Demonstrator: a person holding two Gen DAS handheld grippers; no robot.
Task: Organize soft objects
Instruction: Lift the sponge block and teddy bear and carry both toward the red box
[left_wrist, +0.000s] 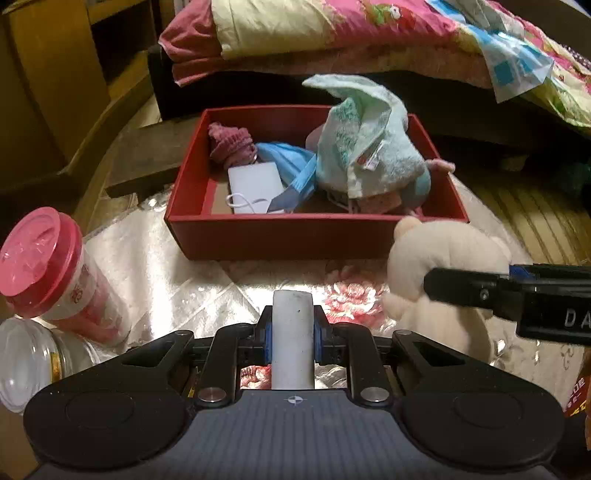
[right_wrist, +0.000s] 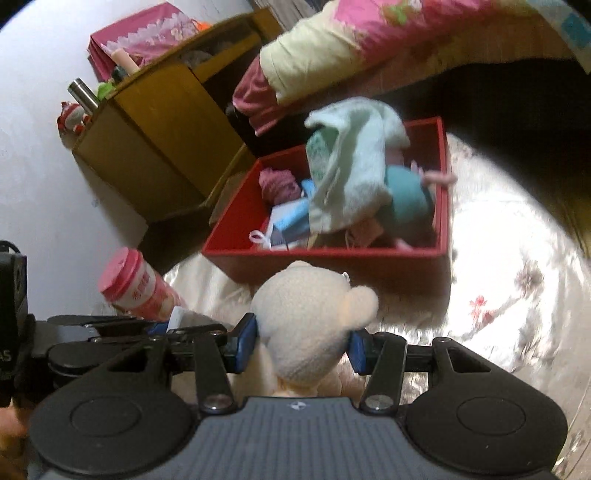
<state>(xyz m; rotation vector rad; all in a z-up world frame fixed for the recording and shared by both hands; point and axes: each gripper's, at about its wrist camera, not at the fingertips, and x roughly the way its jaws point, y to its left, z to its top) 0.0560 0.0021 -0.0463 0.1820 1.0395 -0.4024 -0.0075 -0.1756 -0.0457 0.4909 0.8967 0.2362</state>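
A red box (left_wrist: 280, 230) (right_wrist: 332, 258) stands on the shiny floral cloth. In it lie a pale green towel (left_wrist: 365, 136) (right_wrist: 351, 162), a blue face mask (left_wrist: 291, 166), a maroon knit piece (left_wrist: 229, 142) and a white pack (left_wrist: 255, 184). My left gripper (left_wrist: 292, 332) is shut on a white cylinder (left_wrist: 292, 332), held short of the box's near wall. My right gripper (right_wrist: 303, 343) is shut on a cream plush toy (right_wrist: 314, 314) (left_wrist: 439, 266), just in front of the box's near right corner. The right gripper's black finger (left_wrist: 472, 291) shows in the left wrist view.
A pink-lidded canister (left_wrist: 55, 266) (right_wrist: 136, 284) and a clear glass jar (left_wrist: 33, 362) stand at the left. A wooden cabinet (right_wrist: 159, 133) is beyond them. A bed with a pink floral quilt (left_wrist: 351, 33) rises behind the box. A bamboo mat (left_wrist: 524, 218) lies at right.
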